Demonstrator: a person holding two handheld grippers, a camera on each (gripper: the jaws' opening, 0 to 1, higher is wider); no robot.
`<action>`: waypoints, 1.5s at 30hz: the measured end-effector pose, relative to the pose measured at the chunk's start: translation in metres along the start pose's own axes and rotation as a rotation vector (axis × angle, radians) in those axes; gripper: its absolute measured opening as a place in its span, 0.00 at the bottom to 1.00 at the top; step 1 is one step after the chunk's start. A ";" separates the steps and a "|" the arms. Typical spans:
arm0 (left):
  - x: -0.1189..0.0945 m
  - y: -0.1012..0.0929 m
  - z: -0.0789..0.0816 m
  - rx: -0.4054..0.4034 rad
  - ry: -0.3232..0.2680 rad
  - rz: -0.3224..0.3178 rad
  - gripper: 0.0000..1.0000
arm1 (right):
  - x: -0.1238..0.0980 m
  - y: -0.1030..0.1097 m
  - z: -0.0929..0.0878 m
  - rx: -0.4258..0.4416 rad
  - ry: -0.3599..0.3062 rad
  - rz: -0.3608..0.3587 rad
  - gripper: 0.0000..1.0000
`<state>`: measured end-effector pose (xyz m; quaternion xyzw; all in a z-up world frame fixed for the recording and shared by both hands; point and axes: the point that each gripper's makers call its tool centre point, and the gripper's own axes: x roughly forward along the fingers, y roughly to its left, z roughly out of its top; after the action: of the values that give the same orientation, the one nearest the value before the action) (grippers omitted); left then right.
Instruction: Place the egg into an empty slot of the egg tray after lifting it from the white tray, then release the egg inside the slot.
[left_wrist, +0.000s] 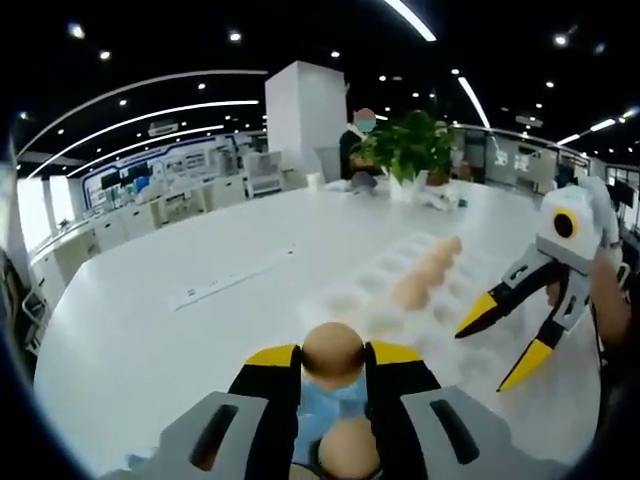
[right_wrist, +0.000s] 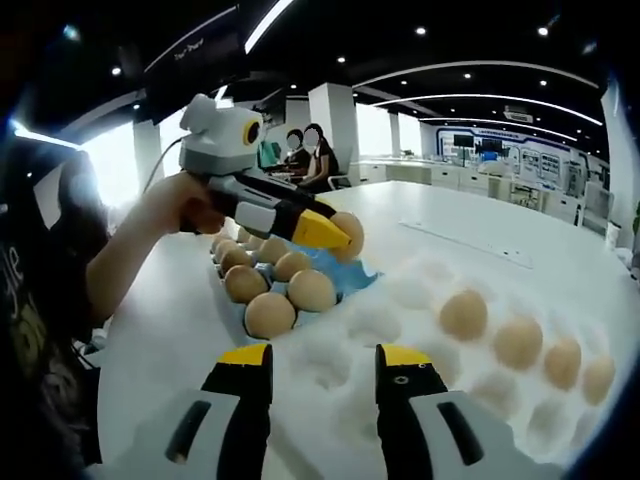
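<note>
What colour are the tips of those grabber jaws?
Yellow, on black jaws; clearest on the right gripper in the right gripper view.

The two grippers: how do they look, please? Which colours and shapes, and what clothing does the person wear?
Each gripper has grey jaw bodies with black slots, ending in yellow tips over black pads. The left gripper carries a white housing with a thin dark cable behind it. The right gripper looks the same. The person wears a dark sleeve with pale lettering.

Potted plant (left_wrist: 412, 145) far ahead of my left claw, across the table (left_wrist: 150, 330); a flat white strip (left_wrist: 232, 278) lies ahead-left.
</note>
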<state>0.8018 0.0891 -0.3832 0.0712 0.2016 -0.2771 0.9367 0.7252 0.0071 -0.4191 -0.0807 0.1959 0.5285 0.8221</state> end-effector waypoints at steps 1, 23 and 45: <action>-0.001 0.000 0.000 -0.001 0.000 0.001 0.25 | 0.001 0.000 0.000 -0.001 0.001 0.001 0.43; -0.020 0.018 -0.008 -0.018 -0.006 0.036 0.25 | 0.008 0.007 0.006 -0.014 0.005 0.010 0.42; -0.040 0.039 -0.022 -0.041 -0.012 0.079 0.25 | 0.015 0.019 0.007 -0.032 0.029 0.031 0.42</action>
<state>0.7853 0.1463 -0.3860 0.0584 0.1987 -0.2361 0.9494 0.7150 0.0299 -0.4177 -0.0982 0.2006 0.5430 0.8095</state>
